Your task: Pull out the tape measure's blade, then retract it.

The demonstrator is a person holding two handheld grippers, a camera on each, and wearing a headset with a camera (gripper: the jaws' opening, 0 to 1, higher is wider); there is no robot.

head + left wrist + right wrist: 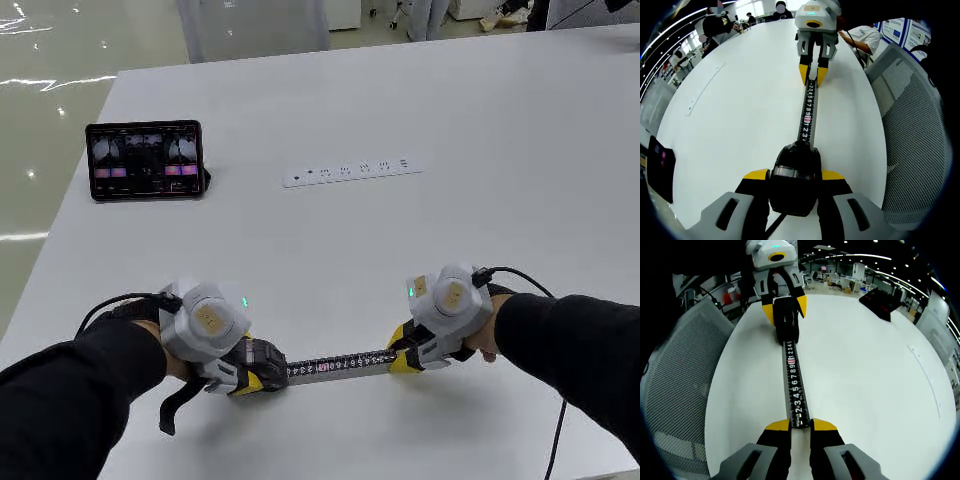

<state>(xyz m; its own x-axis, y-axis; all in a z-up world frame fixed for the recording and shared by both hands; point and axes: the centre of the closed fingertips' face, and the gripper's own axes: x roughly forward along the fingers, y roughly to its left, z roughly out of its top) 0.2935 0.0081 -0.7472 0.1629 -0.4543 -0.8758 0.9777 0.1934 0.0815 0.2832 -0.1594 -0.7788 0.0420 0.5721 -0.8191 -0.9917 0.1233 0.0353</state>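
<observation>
From the head view I have the tape measure (262,363) lying on the white counter (420,130) near its close edge. The blade (340,365) is drawn out flat between the two grippers. The left gripper (252,372) has its fingers clamped on either side of the black case. The right gripper (402,360) has its fingers closed on the blade's free end. Further back on the counter sit a tablet (146,160) with a lit screen and, well apart to its right, a white power strip (352,171).

The left gripper view gives me detail the headset lacks. The case's black top sits squarely between the yellow-tipped fingers (756,175), and the printed numerals run away toward the right gripper. It also brings in a grey mesh chair (912,125) off the counter's edge. The right gripper view looks back the other way along the blade, up to the case held at the far end.

The hook on the blade's end is tucked between the right fingers and I cannot make it out. In the head view the numerals are too small to read, and the left gripper's body covers part of the case. In the left gripper view the tablet is cut off at the edge.
</observation>
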